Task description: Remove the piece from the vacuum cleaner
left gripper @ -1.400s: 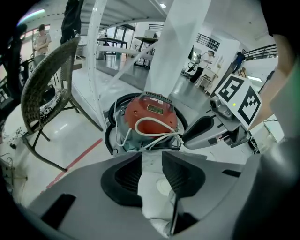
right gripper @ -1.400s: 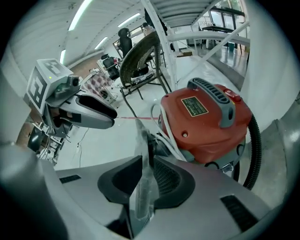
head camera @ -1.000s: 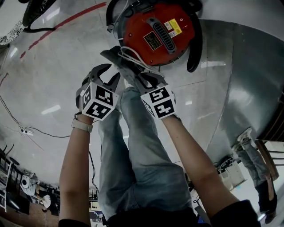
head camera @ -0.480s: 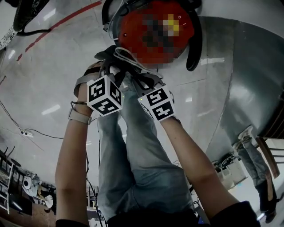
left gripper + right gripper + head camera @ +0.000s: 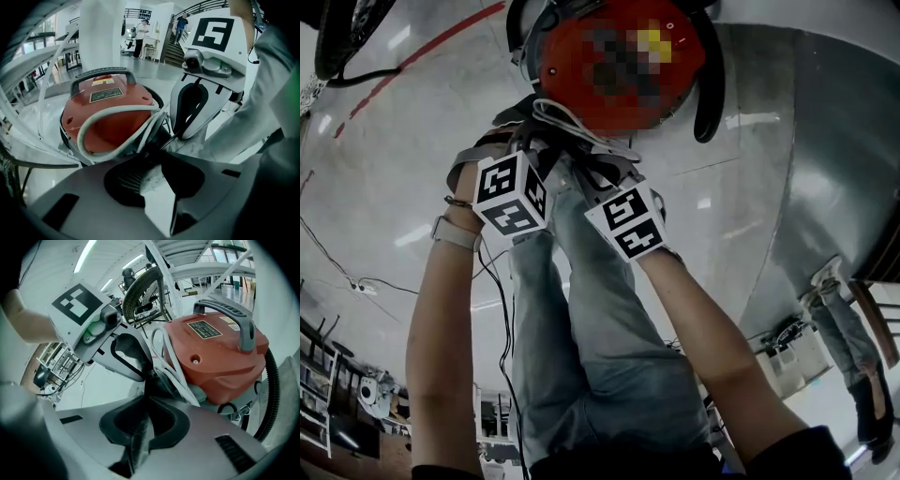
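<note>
The red vacuum cleaner (image 5: 619,66) stands on the floor with a white cable (image 5: 572,127) looped on its near side and a black hose (image 5: 710,84) curving along its right. A dark piece (image 5: 514,112) juts from its near edge under the cable. My left gripper (image 5: 530,141) reaches to that piece; its jaws are closing with the dark piece (image 5: 159,136) between the tips. My right gripper (image 5: 595,169) sits right beside it, shut on the same dark piece (image 5: 154,385). In the left gripper view my left gripper (image 5: 157,143) faces the red body (image 5: 108,117).
My own legs in jeans (image 5: 600,328) fill the lower middle. A curved metal surface (image 5: 825,169) rises at the right, with a person (image 5: 853,366) standing beyond it. A red line (image 5: 412,47) crosses the floor; a black object (image 5: 337,37) and thin cables (image 5: 356,281) lie at the left.
My left gripper has moved up and right to the vacuum's near edge, beside the right gripper. The right gripper has stayed in place on the dark piece.
</note>
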